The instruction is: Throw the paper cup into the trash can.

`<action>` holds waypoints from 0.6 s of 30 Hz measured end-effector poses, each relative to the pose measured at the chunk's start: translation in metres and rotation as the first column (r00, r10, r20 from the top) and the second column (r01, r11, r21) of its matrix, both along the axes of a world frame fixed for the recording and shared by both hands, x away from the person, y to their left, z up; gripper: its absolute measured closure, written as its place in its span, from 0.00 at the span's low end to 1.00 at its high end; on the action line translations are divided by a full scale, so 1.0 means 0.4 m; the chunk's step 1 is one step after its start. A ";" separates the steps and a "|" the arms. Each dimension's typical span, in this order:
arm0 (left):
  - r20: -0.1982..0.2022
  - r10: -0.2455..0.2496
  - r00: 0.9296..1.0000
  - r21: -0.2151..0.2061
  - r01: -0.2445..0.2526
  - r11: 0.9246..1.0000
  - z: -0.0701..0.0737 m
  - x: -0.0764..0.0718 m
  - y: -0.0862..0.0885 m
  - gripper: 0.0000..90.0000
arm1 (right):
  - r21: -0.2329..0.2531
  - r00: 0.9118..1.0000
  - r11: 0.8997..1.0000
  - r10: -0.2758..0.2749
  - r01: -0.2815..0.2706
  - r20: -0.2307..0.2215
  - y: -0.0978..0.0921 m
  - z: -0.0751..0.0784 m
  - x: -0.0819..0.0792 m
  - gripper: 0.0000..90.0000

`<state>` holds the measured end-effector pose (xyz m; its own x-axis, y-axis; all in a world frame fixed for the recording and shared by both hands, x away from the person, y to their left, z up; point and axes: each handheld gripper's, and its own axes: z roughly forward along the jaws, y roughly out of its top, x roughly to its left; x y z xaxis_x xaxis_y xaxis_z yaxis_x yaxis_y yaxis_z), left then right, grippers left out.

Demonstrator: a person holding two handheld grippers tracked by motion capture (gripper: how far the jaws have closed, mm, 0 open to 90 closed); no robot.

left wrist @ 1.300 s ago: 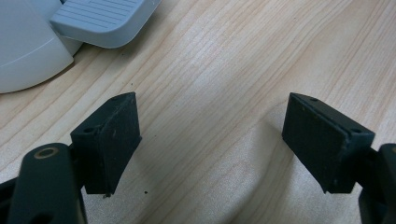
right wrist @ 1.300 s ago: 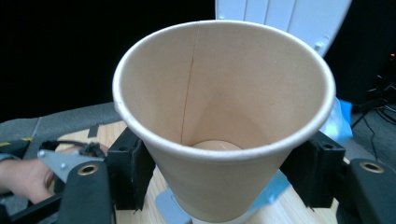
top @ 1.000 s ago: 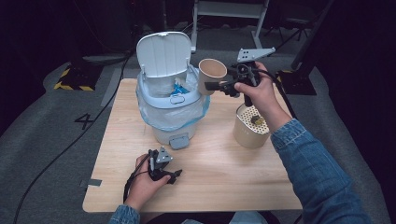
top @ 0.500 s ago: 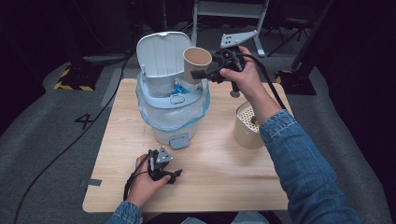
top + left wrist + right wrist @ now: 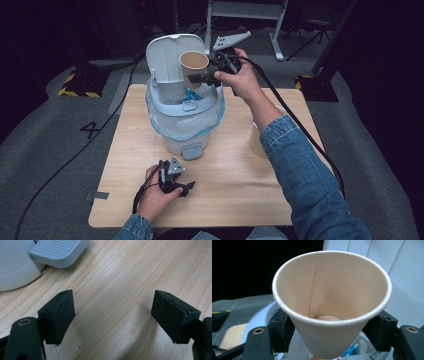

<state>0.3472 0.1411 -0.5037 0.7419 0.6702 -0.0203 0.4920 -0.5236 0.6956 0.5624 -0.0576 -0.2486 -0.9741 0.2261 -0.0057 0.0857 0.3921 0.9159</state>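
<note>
Two grippers, diff jobs: right gripper is clamped on a paper cup, jaws pinching its side wall well below the rim, as the right gripper view shows w/ the cup sitting betw. the black pads, mouth toward the camera. Left gripper rests low on the wooden table near the front edge, jaws spread wide w/ nothing betw. them; in the left gripper view there's bare wood in the gap and the bin's grey pedal just beyond. Cup hangs over the open mouth of the pedal bin, in front of its raised lid, above the clear liner bag. Handling, as a guess: cup looks empty, so v. light; thin paper wall is soft and will dent or oval if squeezed hard; rim is the stiffest part, so a mid-wall grip like this one needs only gentle pressure. Smooth taper could let it slip downward. Hard to tell: what's in the bin, just some blue scrap and crumpled stuff. A second tan container on the table is mostly hidden behind the denim sleeve. Can't say if the cup wall is already deformed at the pads.
</note>
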 end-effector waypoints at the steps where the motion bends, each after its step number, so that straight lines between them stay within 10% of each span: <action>1: 0.000 0.000 1.000 0.000 0.000 1.000 0.000 0.000 0.000 0.21 | -0.005 1.000 1.000 -0.015 0.015 0.000 0.005 -0.005 0.003 0.34; 4: 0.000 0.000 1.000 0.001 0.000 1.000 0.000 0.000 0.000 0.21 | -0.012 0.999 0.999 -0.036 0.036 0.006 0.012 -0.014 0.008 0.30; 5: 0.000 0.000 1.000 0.000 0.000 1.000 0.000 0.000 0.000 0.21 | -0.022 0.997 0.997 -0.068 0.069 0.036 0.017 -0.025 0.014 0.13; 18: 0.001 -0.001 1.000 0.003 0.001 1.000 0.000 0.004 -0.002 0.21 | -0.021 0.998 0.998 -0.055 0.056 0.032 -0.005 -0.033 -0.013 0.18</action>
<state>0.3487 0.1403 -0.5036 0.7426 0.6695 -0.0178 0.4911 -0.5263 0.6941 0.5574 -0.0594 -0.2619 -0.9593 0.2794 -0.0415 0.0793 0.4074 0.9098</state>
